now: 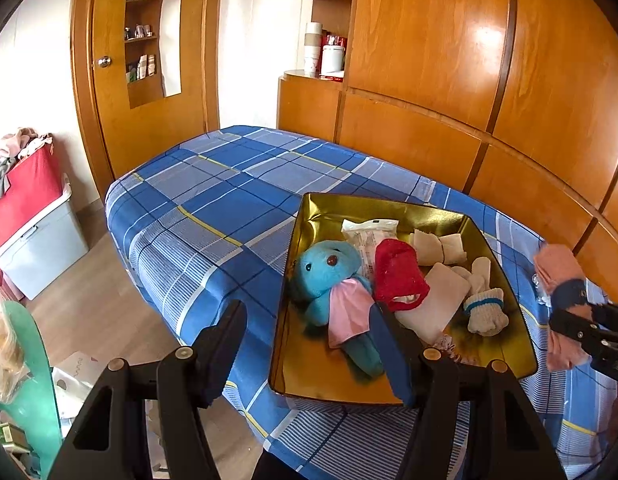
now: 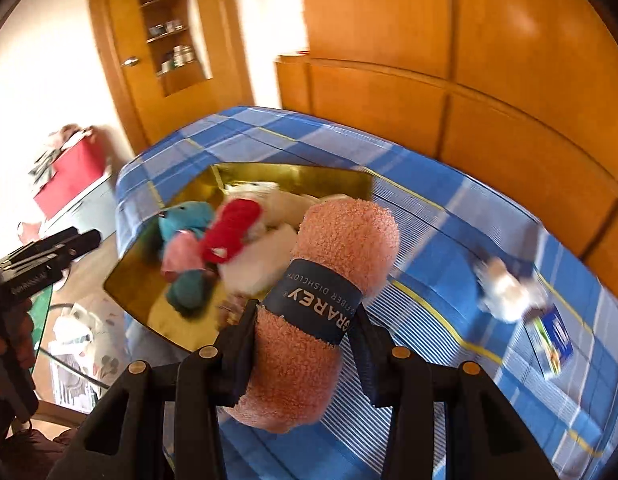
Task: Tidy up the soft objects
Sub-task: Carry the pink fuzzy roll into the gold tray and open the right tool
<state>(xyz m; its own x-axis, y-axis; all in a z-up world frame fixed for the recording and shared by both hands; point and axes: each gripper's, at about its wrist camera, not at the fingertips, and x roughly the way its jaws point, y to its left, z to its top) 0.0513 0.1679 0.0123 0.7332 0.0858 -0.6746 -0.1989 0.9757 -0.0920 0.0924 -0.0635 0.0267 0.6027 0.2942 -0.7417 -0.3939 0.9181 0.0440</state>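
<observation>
One bed point(image 1: 213, 200) in blue plaid carries my gold tin point(image 1: 393, 204) at its near edge, holding a blue plush toy point(image 1: 329, 272), red cloth point(image 1: 397, 276) and socks point(image 1: 485, 312). My right gripper point(image 2: 305, 344) clamps a rolled pink dishcloth point(image 2: 341, 248) beside the tin's right rim. My left gripper point(image 1: 309, 344) hangs parted and empty over the tin's near-left corner.

Only real readable bit is on the pink rolled dishcloth point(image 2: 341, 264): it's got a dark blue paper band point(image 2: 321, 300) around it with "GRAREY" in big white caps, and a smaller line next to it ending in "FIBER DISHCLOTH", with the start cut off. The black tool point(image 1: 589, 332) at the right edge of the left wrist view has white letters, maybe "DA", rest out of frame. Other packaging print is too blurry.
</observation>
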